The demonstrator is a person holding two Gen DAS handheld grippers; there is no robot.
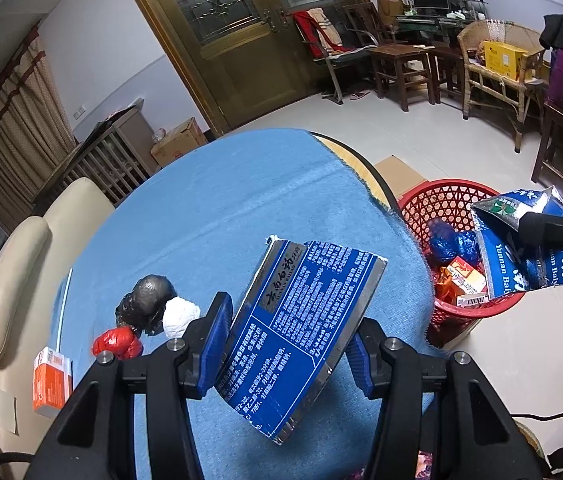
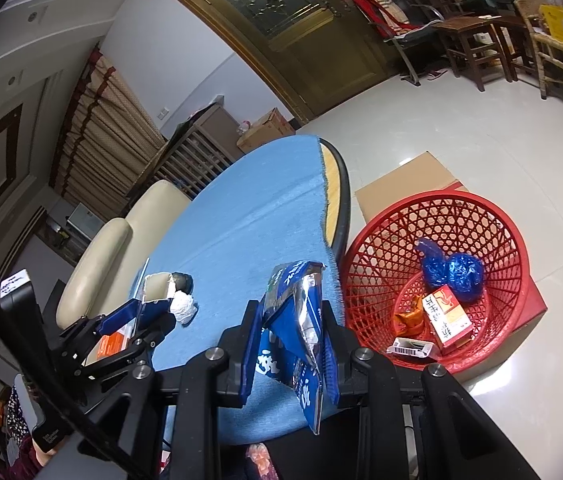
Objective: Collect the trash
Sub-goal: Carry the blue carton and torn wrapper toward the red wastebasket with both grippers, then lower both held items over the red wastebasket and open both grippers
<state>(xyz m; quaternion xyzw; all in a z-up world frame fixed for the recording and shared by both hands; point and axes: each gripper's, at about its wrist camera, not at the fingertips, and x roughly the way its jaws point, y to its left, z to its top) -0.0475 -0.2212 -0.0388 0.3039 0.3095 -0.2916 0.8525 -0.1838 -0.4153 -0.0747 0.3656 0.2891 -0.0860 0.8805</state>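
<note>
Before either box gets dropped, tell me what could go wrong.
1. The right gripper holds a torn blue box over the table edge, not the red basket; released now, it would likely miss.
2. The left gripper pinches its blue box tilted; it may slip.
3. The black, white and red wads lie near the left gripper and could get swept off.

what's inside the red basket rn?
In the red basket: knotted blue plastic bag, red-and-yellow carton, orange wrapper, small white barcoded box. Anything beneath these, or under the near rim, is hidden.
</note>
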